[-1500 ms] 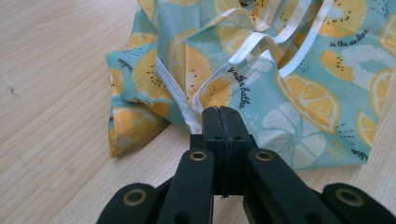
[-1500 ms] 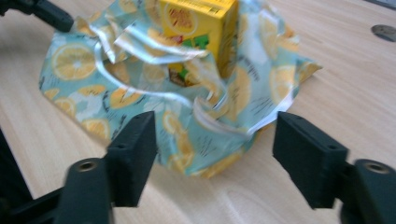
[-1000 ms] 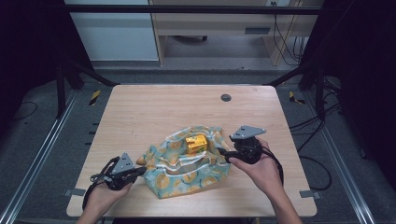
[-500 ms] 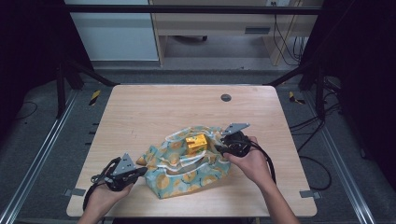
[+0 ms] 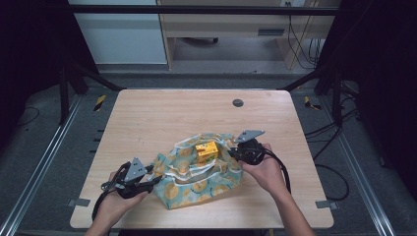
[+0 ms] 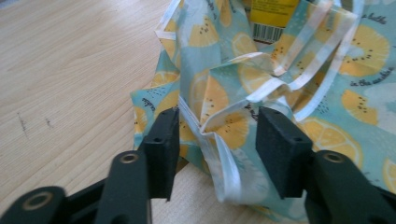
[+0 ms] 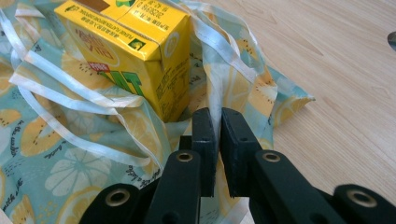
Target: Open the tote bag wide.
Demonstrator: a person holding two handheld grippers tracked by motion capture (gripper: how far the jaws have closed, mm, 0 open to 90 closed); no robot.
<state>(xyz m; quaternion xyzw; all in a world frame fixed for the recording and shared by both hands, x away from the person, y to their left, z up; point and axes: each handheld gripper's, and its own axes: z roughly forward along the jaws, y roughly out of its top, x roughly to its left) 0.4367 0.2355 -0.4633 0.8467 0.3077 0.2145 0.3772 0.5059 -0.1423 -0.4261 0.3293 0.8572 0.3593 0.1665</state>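
Note:
A teal cloth bag printed with lemon slices lies on the near middle of the wooden table. A yellow drink carton stands in its open mouth. My left gripper is at the bag's left edge; its jaws have just been opening and stand open around a fold of the bag, the pads not pressing. My right gripper is at the bag's right rim; its jaws have just been closing and are shut on the bag's fabric, right beside the carton.
A small dark round disc sits on the table's far side. Bare wood surrounds the bag. Cables trail from both grippers toward the near edge. Metal frame rails run along the floor on both sides.
My right gripper has moved left and down onto the bag's right rim, and its jaws have closed on the cloth. The left hand has kept its place at the bag's left edge.

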